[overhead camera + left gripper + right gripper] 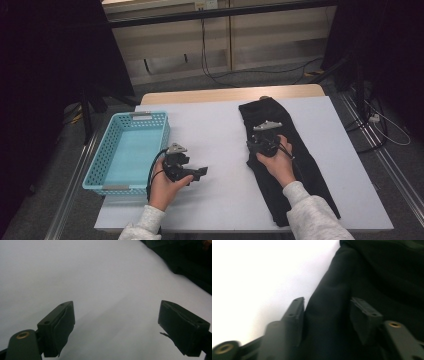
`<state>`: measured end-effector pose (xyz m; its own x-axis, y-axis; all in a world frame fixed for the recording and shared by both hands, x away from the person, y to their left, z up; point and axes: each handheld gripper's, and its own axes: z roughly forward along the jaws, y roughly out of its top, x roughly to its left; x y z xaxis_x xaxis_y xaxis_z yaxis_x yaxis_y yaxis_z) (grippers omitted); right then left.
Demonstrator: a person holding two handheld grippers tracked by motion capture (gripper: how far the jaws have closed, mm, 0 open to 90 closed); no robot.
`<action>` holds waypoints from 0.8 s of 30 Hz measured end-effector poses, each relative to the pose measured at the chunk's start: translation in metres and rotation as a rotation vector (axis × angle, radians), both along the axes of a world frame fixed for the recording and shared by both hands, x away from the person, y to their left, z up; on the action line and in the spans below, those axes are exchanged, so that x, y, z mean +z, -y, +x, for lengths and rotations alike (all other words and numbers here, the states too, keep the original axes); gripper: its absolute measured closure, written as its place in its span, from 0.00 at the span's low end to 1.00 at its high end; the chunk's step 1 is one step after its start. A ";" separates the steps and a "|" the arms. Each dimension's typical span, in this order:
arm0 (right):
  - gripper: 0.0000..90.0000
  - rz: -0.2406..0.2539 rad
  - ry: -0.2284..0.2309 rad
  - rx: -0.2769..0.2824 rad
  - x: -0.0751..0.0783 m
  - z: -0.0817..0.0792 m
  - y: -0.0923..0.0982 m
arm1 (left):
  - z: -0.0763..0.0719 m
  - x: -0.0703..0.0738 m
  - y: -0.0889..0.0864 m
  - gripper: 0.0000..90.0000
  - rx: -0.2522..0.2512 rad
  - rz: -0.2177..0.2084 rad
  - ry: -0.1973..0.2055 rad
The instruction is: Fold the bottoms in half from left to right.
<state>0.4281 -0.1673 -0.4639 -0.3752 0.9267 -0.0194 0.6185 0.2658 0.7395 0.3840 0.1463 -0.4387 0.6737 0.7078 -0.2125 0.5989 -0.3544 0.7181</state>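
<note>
Right tongs (325, 315) apparently pinching black garment (372, 277)

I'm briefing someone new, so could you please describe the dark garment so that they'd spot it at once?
Start at the white-covered table. On its right half lies a long black garment, stretching from the far edge towards the person. The turquoise basket sits at the left; the garment is the only dark, soft thing, with the right gripper at its edge.

Legible text: none in any view.
Basket (131, 150): plain blue mesh, no label readable.
Black garment (285, 160): no tag or print seen.
Bench (215, 130): plain white top, no markings.
</note>
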 end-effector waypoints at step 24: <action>0.95 0.007 -0.029 0.073 0.008 -0.008 0.000 | 0.003 0.001 0.003 0.16 -0.004 -0.017 -0.006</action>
